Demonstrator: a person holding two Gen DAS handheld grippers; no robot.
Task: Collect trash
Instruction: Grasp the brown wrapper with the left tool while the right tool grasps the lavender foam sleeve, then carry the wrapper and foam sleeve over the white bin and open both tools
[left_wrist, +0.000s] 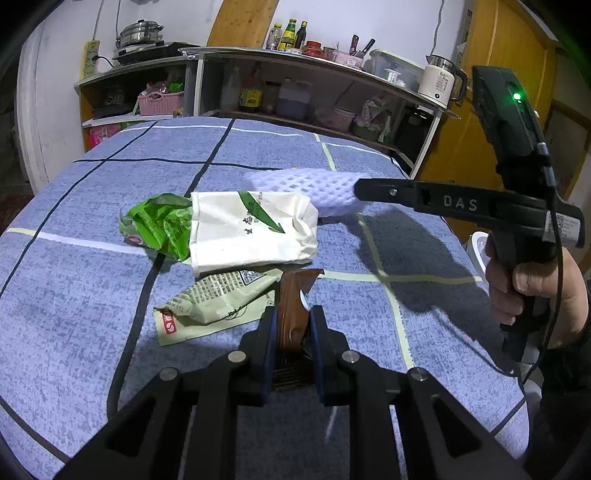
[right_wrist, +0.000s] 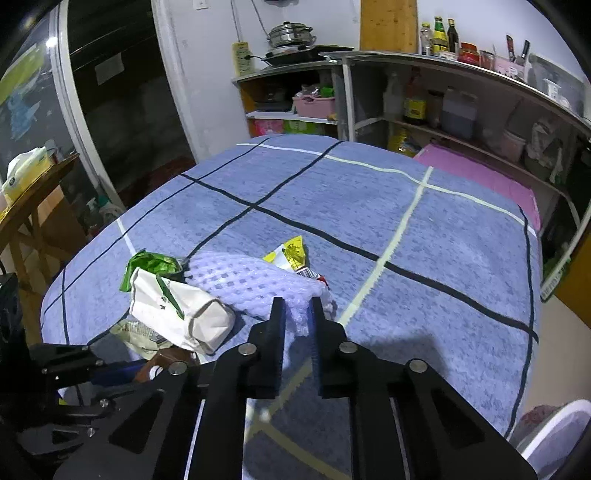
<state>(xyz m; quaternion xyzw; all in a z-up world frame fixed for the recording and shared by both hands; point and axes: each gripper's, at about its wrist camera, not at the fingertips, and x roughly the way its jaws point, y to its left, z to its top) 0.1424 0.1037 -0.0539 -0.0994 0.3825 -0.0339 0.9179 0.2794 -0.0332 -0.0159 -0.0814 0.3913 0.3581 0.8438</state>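
Observation:
My left gripper (left_wrist: 293, 314) is shut on a brown wrapper (left_wrist: 293, 295) that stands up between its pads, just above the blue checked tablecloth (left_wrist: 74, 295). Beside it lie a pale green printed wrapper (left_wrist: 218, 306), a white paper bag (left_wrist: 251, 232) and a crumpled green plastic wrapper (left_wrist: 159, 225). My right gripper (right_wrist: 298, 306) is shut on the near edge of a pale purple foam net (right_wrist: 243, 280). A yellow wrapper (right_wrist: 291, 253) lies partly hidden behind the net. From the left wrist view the right gripper (left_wrist: 360, 190) comes in from the right, a hand (left_wrist: 517, 284) on its grip.
Shelves (left_wrist: 314, 96) with bottles, a kettle and pots run along the far side of the table. A pink mat (right_wrist: 480, 177) lies beyond the table's far right edge. A white bin (right_wrist: 554, 432) stands on the floor at the right; a wooden table (right_wrist: 33, 192) is left.

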